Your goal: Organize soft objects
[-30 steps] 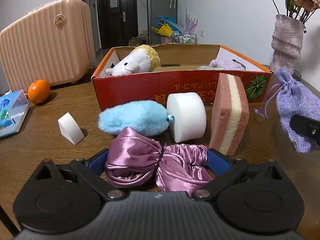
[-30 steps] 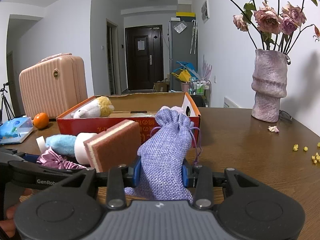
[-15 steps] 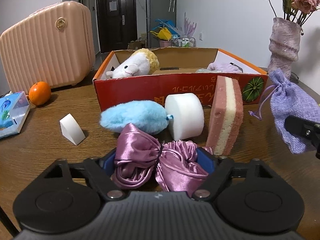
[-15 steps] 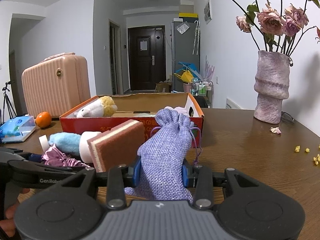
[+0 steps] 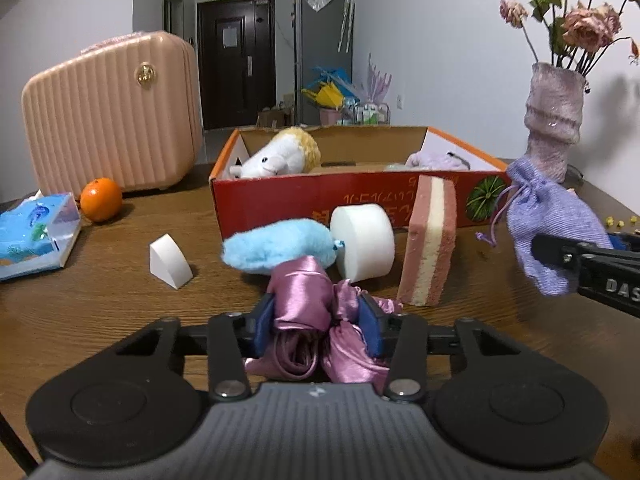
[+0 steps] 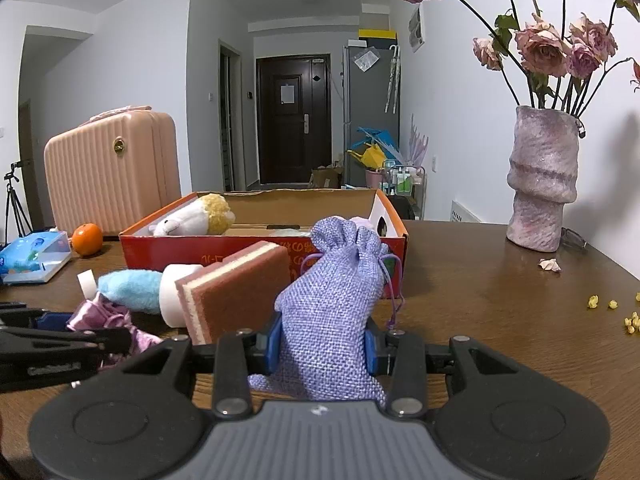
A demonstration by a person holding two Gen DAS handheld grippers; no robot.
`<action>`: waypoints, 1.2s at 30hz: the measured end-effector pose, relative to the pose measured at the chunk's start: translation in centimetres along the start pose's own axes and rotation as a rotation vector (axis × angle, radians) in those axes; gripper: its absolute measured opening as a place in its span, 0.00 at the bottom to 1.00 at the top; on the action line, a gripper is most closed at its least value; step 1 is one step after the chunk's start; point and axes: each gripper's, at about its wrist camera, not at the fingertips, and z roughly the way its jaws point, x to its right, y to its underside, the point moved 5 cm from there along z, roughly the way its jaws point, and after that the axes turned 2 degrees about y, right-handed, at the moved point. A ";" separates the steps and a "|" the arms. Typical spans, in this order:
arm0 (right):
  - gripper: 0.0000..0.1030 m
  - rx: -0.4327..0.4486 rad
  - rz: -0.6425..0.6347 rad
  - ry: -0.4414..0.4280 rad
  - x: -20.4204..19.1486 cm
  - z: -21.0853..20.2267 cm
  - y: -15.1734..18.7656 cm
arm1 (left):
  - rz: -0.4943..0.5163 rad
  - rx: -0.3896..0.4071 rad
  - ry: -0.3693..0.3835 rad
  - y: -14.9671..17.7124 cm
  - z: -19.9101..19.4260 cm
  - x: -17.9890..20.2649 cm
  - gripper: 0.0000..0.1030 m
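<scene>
Pink satin scrunchie (image 5: pixel 308 304) bunched and pinched between blue pads (image 5: pixel 262 326) of left gripper (image 5: pixel 316 326), jaws just closed onto it, low over brown table (image 5: pixel 100 304). Lilac pouch (image 6: pixel 332 312) squeezed upright between pads of right gripper (image 6: pixel 322 346), to the right of the scrunchie and near the red box (image 5: pixel 352 200). Just beyond the scrunchie on the table: blue plush (image 5: pixel 280 248), white foam cylinder (image 5: pixel 362 242), pink sponge (image 5: pixel 428 244) on edge, white wedge (image 5: pixel 170 262) off left; inside the box, white plush (image 5: pixel 276 158).
</scene>
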 end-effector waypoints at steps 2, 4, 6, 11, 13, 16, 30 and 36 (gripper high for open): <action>0.37 0.003 -0.004 0.003 0.0 0.0 0.0 | 0.001 0.016 0.003 -0.1 -0.6 0.0 0.34; 0.37 0.008 -0.008 0.007 -0.1 -0.1 0.0 | -0.004 0.027 0.006 -0.1 -1.1 0.0 0.26; 0.37 0.016 -0.010 0.009 -0.1 -0.2 -0.1 | -0.005 0.041 0.006 -0.2 -1.6 -0.1 0.22; 0.37 0.027 -0.014 0.018 0.0 -0.5 0.0 | -0.015 0.059 0.012 -0.3 -2.5 -0.3 0.22; 0.37 0.028 -0.010 0.023 0.1 -0.7 0.0 | -0.018 0.073 0.013 -0.5 -2.9 -0.3 0.22; 0.37 0.037 -0.002 0.026 0.3 -1.1 0.0 | -0.024 0.109 0.019 -0.9 -4.0 -0.3 0.22; 0.37 0.083 -0.001 0.038 0.2 -2.4 -0.4 | -0.047 0.220 0.035 -2.8 -7.4 -0.6 0.22; 0.37 0.108 -0.008 0.044 -0.1 -2.8 -0.8 | -0.058 0.248 0.035 -3.5 -8.1 -0.9 0.22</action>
